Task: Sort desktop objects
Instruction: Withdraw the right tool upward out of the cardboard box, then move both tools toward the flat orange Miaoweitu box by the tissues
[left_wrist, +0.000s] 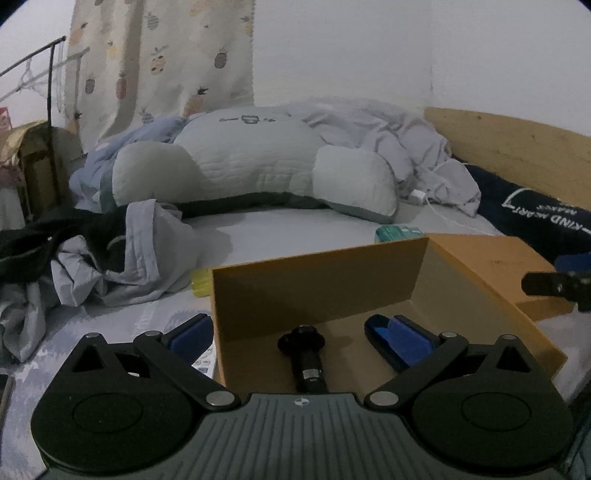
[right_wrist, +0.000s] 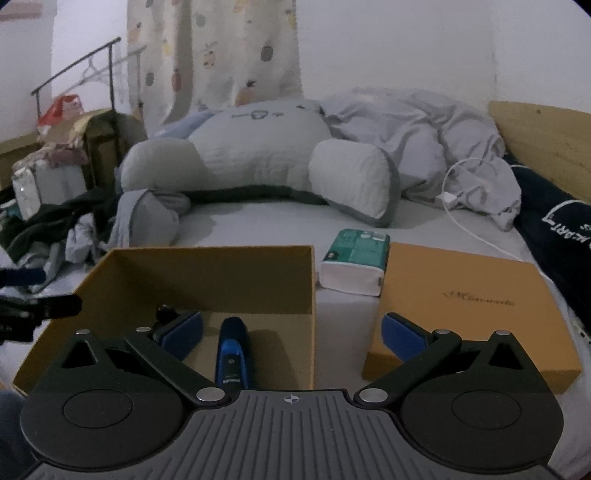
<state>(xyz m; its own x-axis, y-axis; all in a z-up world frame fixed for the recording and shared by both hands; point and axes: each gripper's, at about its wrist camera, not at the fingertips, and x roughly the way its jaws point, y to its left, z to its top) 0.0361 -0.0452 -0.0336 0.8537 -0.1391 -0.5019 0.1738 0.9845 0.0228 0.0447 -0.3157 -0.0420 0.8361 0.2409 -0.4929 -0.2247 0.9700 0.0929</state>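
Both tongs, left (left_wrist: 293, 338) and right (right_wrist: 291, 332), hung wide open and empty over the cardboard box (right_wrist: 207, 273) on the bed, flashlight (left_wrist: 306, 360) and blue stapler (right_wrist: 232, 352) already inside, so the tissue pack (right_wrist: 354, 262) looked next.

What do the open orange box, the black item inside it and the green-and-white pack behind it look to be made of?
Open box: looks like cardboard, matte; thin flat walls, sharp folded corners.
Black item: likely hard plastic or metal, dull sheen; too dark to say which.
Green pack: apparently thin plastic film over soft paper tissues; slightly glossy, printed, rounded soft corners.
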